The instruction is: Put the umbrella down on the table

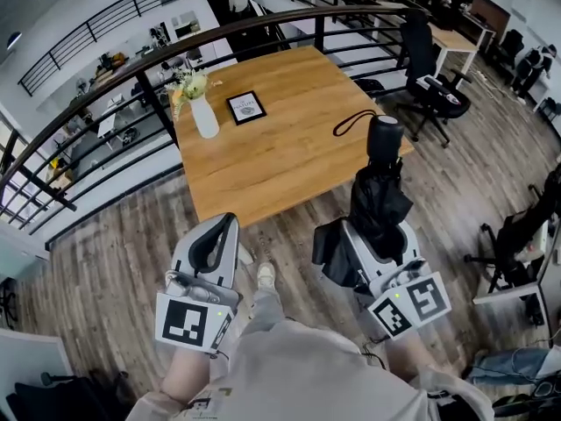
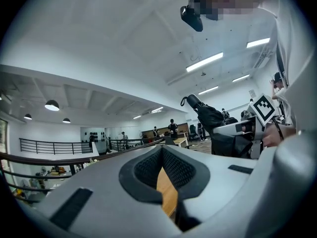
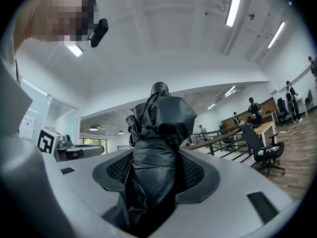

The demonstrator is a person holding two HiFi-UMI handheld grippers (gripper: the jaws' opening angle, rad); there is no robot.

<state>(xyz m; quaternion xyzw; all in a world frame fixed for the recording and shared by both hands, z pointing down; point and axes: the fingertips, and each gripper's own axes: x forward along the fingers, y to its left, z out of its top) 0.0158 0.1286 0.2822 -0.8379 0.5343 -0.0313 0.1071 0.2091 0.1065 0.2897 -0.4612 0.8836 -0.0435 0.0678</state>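
A folded black umbrella stands between the jaws of my right gripper, which is shut on its cloth. Its handle and wrist strap point toward the near right corner of the wooden table. In the right gripper view the umbrella fills the gap between the pads. My left gripper is shut and holds nothing, short of the table's near edge. The left gripper view shows the umbrella off to the right.
A white vase of flowers and a small framed picture stand at the table's far left. A dark curved railing runs behind the table. A black office chair stands at the right. The floor is wood planks.
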